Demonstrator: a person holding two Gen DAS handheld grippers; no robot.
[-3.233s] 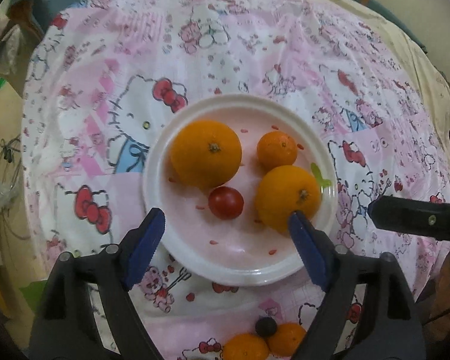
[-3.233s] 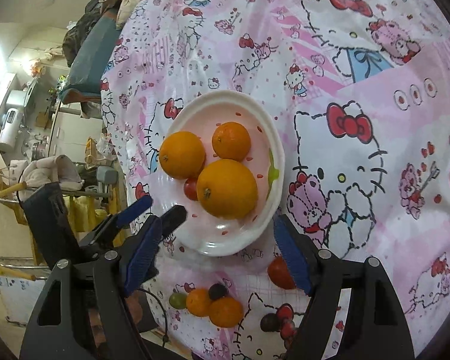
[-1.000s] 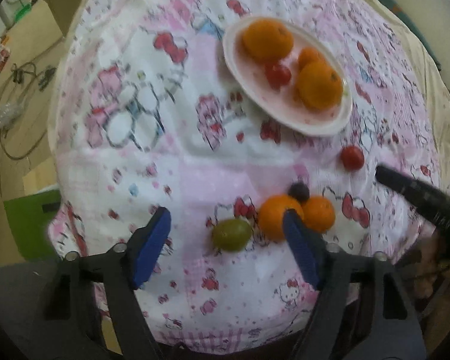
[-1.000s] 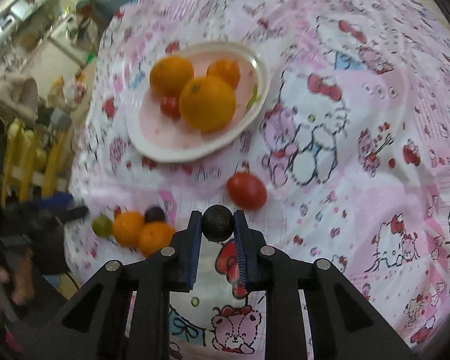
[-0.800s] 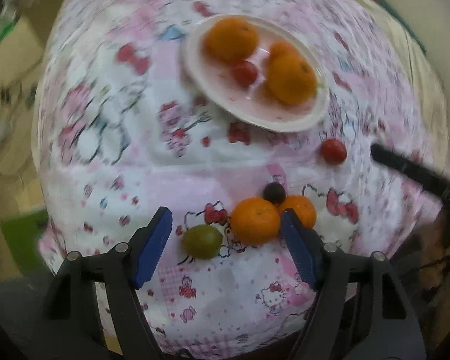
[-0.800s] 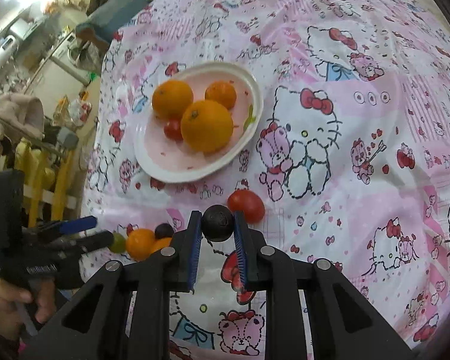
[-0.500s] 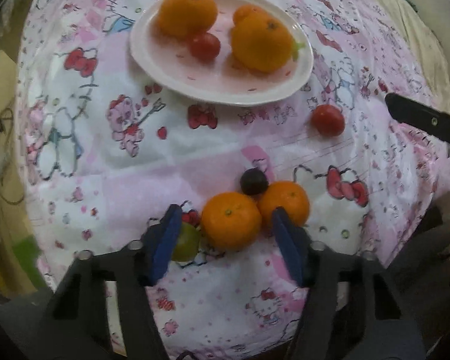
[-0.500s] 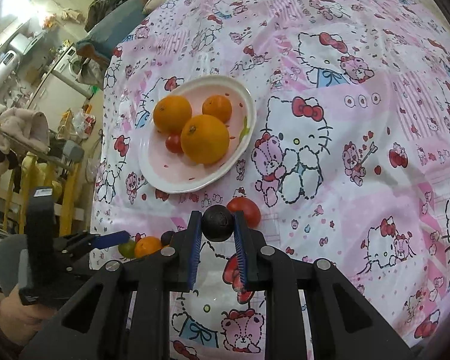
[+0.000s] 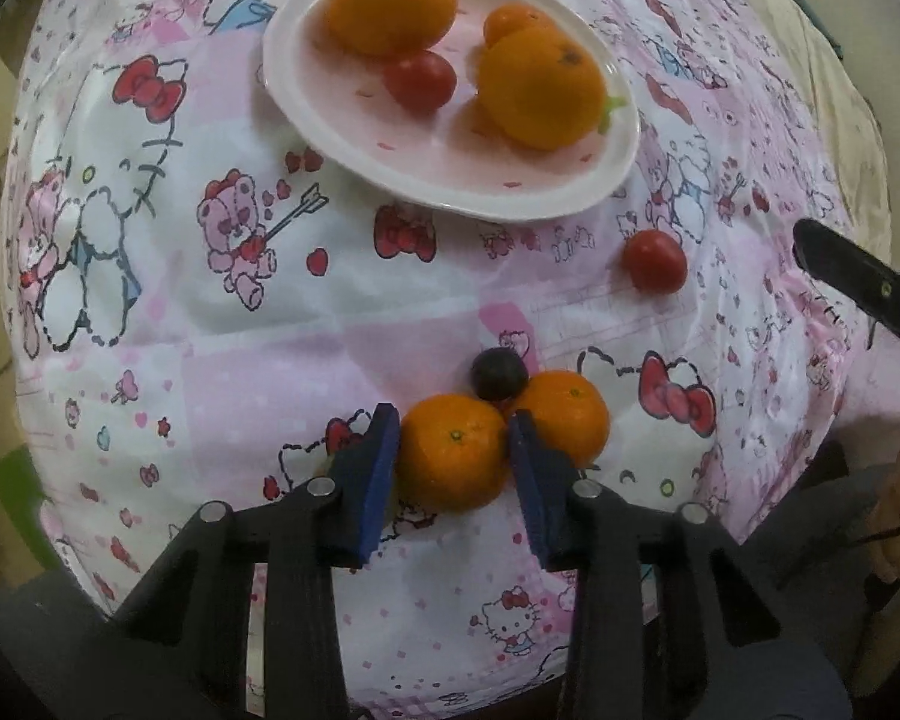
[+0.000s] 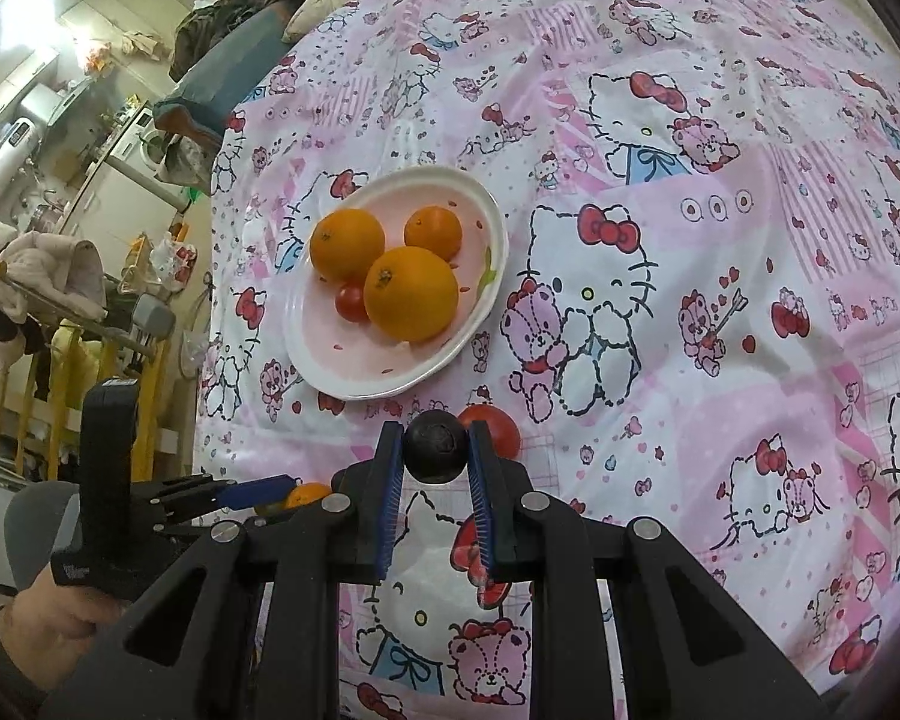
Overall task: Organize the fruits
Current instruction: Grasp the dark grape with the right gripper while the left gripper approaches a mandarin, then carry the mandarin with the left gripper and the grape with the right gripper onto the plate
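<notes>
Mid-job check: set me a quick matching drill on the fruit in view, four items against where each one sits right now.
Items:
1. dark round fruit
2. near orange
3. small red tomato
4. loose red tomato

Places:
A. bare cloth, right of the plate
B. between the left gripper fingers
C. clamped in the right gripper
D. on the plate

Pairs: 1-C, 2-B, 3-D, 4-A

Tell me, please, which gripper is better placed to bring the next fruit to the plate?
Right. The right gripper is already shut on a dark berry and points toward the plate. The left gripper only has its fingers around a mandarin on the cloth.
</notes>
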